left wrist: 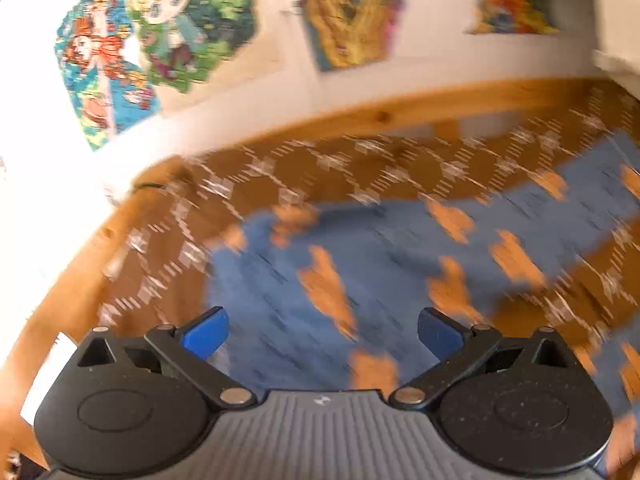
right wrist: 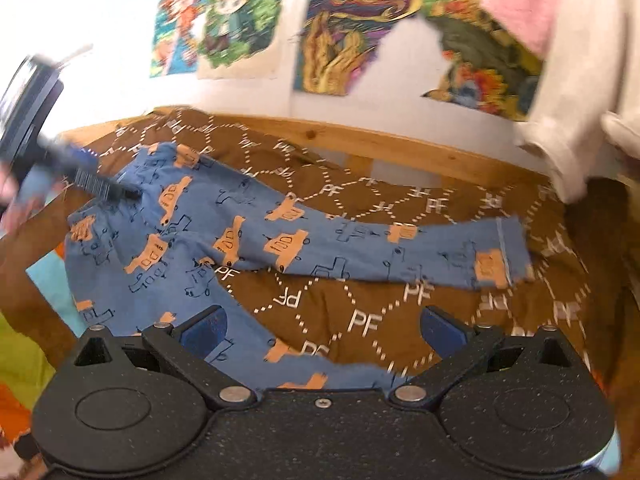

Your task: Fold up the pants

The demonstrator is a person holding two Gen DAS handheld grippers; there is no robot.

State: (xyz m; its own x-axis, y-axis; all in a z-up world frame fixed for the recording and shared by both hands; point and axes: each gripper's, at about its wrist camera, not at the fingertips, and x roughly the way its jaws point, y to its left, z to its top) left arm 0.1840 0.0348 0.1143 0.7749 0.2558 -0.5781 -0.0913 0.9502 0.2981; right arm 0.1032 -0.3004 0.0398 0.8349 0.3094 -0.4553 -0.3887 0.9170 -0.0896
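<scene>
Blue pants with orange car prints (right wrist: 224,240) lie spread on a brown patterned cloth (right wrist: 380,312), waist at the left, legs apart in a V; one leg runs right to its hem (right wrist: 508,252), the other runs under my right gripper. My right gripper (right wrist: 322,334) is open and empty above the near leg. My left gripper (left wrist: 322,334) is open and empty over the pants (left wrist: 380,260); that view is blurred. In the right wrist view it appears blurred at the waist end (right wrist: 80,172).
A wooden rail (right wrist: 400,148) borders the cloth at the back, below a white wall with colourful pictures (right wrist: 348,40). Pale and pink fabric (right wrist: 580,80) hangs at the right. Bright green and orange bedding (right wrist: 24,344) shows at the left.
</scene>
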